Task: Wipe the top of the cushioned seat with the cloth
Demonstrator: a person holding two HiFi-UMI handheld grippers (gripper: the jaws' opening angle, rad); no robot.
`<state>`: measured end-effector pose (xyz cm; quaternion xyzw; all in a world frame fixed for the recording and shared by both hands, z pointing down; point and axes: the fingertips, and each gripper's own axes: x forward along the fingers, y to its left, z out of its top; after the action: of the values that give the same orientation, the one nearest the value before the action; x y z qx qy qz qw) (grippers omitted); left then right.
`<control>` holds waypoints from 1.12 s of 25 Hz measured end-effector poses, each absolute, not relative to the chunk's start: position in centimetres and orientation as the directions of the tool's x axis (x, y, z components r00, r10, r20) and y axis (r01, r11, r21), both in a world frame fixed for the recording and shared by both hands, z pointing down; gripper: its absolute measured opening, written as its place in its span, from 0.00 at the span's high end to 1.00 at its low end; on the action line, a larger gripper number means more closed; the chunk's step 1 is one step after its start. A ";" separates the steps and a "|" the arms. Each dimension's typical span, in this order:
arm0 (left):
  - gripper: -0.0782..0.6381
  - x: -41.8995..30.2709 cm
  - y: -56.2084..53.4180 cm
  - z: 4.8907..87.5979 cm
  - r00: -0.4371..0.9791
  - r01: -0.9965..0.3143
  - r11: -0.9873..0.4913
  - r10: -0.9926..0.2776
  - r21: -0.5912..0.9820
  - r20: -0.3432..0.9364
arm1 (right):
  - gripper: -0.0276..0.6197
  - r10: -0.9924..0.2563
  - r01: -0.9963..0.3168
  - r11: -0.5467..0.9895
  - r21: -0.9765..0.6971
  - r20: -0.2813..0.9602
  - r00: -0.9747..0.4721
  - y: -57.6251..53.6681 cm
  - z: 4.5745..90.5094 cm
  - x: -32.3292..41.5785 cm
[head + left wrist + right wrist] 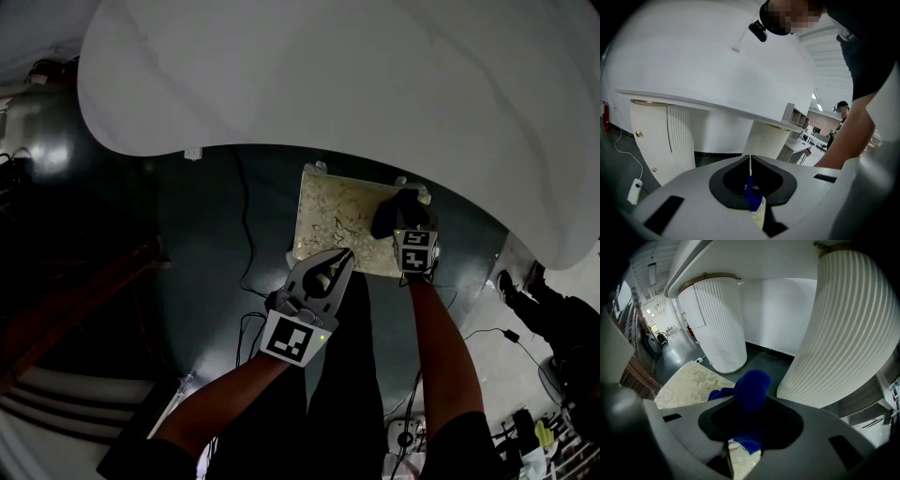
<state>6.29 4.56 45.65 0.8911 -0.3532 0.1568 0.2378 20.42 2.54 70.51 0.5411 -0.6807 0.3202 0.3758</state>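
One blue cloth (751, 392) bunches inside the right claw (749, 404), apparently touching the seat (337, 220).

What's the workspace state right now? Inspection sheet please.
Surface: cushioned seat, cream floral top, on dark floor.
Job's things: blue cloth, bunched over the seat's right side.
Clutter: nothing seen on the seat.
Grippers: right gripper shut on the cloth; left gripper shut, empty, by the seat's near edge.
Cables: black cable on the floor left of the seat.
Surroundings: white tabletop overhead; fluted pedestals.
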 end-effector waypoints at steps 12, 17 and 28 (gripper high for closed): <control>0.86 7.7 5.9 46.4 0.704 -0.700 -0.632 -0.532 0.334 0.470 | 0.72 -0.467 -0.990 0.134 0.033 0.883 -0.034 3.6 71.3 26.7; 0.86 8.1 6.6 46.8 0.715 -0.689 -0.638 -0.519 0.345 0.468 | 0.72 -0.426 -0.982 0.139 0.129 0.903 0.058 4.4 71.7 29.7; 0.86 7.5 8.1 47.0 0.726 -0.670 -0.668 -0.501 0.323 0.470 | 0.72 -0.574 -0.965 0.158 0.207 0.815 0.081 4.6 66.4 29.0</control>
<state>7.45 8.10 46.97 0.8966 -0.3267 0.1736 0.2435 29.02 4.60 66.43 0.6050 -0.6361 0.2345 0.4176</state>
